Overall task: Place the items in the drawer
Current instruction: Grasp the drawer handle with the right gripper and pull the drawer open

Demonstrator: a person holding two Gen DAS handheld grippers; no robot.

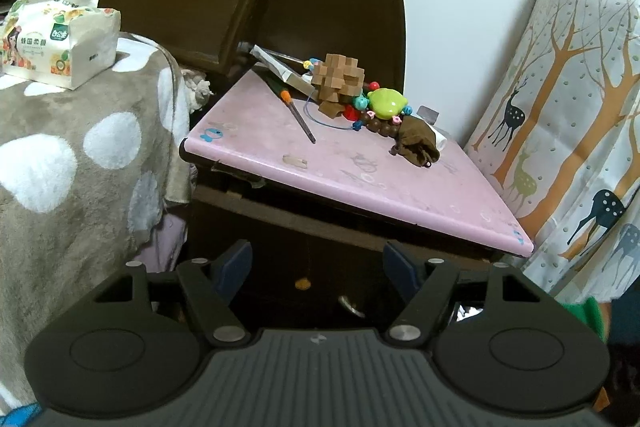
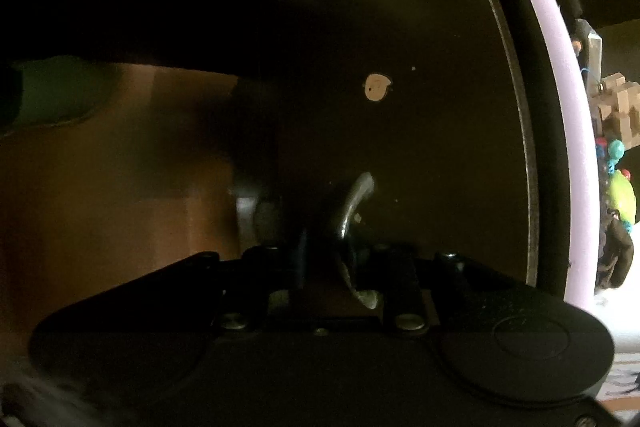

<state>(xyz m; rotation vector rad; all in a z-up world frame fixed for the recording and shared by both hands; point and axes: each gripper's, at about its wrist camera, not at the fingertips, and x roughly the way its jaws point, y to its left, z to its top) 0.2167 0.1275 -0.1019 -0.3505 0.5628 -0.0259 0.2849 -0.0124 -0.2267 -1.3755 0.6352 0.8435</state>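
Note:
A dark nightstand has a pink top (image 1: 340, 163) with a wooden burr puzzle (image 1: 340, 79), a green lemon toy (image 1: 386, 103), a bead string (image 1: 376, 123), a brown pouch (image 1: 416, 143) and a screwdriver (image 1: 298, 115). Its dark drawer front (image 1: 320, 267) has a metal handle (image 1: 351, 306). My left gripper (image 1: 318, 267) is open and empty, in front of the drawer. In the right wrist view, rolled sideways, my right gripper (image 2: 344, 259) is shut on the metal handle (image 2: 352, 211) of the drawer front (image 2: 400, 67).
A bed with a grey spotted blanket (image 1: 80, 167) and a tissue pack (image 1: 60, 43) is at the left. A deer-print curtain (image 1: 580, 107) hangs at the right. A flat box (image 1: 280, 69) lies at the back of the pink top.

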